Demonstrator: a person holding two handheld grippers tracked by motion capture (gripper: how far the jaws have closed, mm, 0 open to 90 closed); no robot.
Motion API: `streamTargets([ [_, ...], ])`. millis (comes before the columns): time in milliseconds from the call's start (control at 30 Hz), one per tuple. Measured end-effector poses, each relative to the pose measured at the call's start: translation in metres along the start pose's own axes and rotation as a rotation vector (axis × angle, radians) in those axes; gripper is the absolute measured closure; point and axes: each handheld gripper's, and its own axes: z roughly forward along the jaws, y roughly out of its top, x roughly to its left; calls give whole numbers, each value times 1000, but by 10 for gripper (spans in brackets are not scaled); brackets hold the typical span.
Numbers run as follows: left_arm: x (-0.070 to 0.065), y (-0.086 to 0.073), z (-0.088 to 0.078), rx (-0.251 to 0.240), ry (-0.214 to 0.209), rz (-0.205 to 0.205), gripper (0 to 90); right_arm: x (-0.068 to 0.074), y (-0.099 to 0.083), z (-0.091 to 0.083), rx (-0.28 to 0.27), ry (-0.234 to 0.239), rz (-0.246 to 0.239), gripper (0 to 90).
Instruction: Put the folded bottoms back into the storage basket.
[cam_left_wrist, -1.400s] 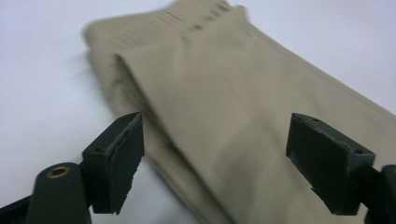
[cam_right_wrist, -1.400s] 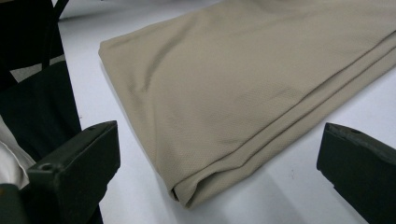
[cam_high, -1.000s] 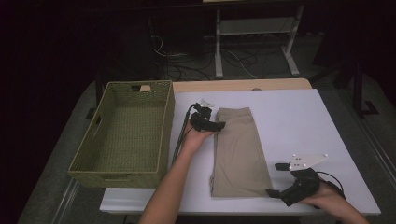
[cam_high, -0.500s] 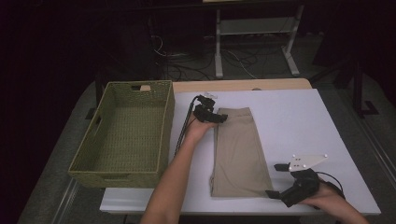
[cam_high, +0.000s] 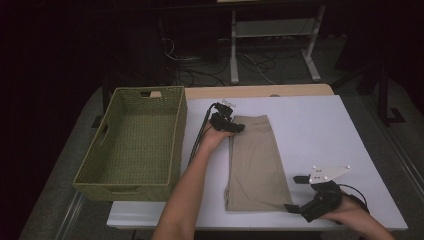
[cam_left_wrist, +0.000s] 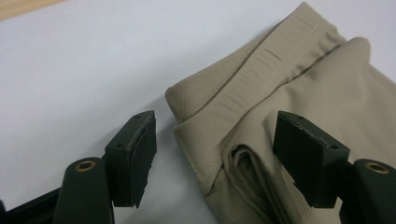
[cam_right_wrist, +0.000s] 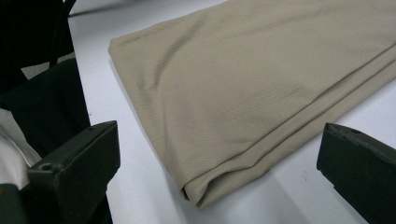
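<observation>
A folded beige garment (cam_high: 255, 160) lies lengthwise on the white table (cam_high: 320, 130). My left gripper (cam_high: 235, 127) is at the garment's far left corner. In the left gripper view its jaws (cam_left_wrist: 219, 158) have just been closing and stand apart around the waistband corner (cam_left_wrist: 219, 116). One pad (cam_left_wrist: 137, 154) is over bare table and the other pad (cam_left_wrist: 303, 156) is over the cloth, neither pressing. My right gripper (cam_high: 298, 195) rests near the front right corner, wide open. In the right gripper view (cam_right_wrist: 219, 172) the garment's near folded corner (cam_right_wrist: 201, 186) lies between its jaws, untouched.
A green woven basket (cam_high: 95, 165) stands at the left of the table, close to the garment. The table's wooden far edge (cam_high: 260, 91) lies behind. A person's forearm (cam_high: 190, 190) reaches in from the bottom. Beyond the table, the dark floor holds cables and a white frame.
My left gripper has slid a little farther from the person, up the garment's left edge to its far corner. The right gripper has stayed put.
</observation>
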Motion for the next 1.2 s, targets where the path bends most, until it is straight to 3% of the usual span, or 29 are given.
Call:
streamTargets([
  [300, -2, 0, 0, 2, -14, 25, 463, 0, 0, 0, 2, 1, 4, 0],
  [400, 0, -1, -1, -4, -34, 12, 519, 0, 0, 0, 2, 1, 3, 0],
  [600, -1, -2, -1, 0, -69, 34, 647, 0, 0, 1, 5, 3, 4, 0],
  [800, 0, -2, -2, 0, -96, 14, 737, 0, 0, 2, 8, 4, 3, 0],
  [1067, -3, -1, -2, 18, -73, 8, 769, 3, 0, 0, 14, -7, 13, 27],
  [1200, -3, -1, -2, 17, -74, 1, 769, 11, -3, -3, 14, -30, 2, 130],
])
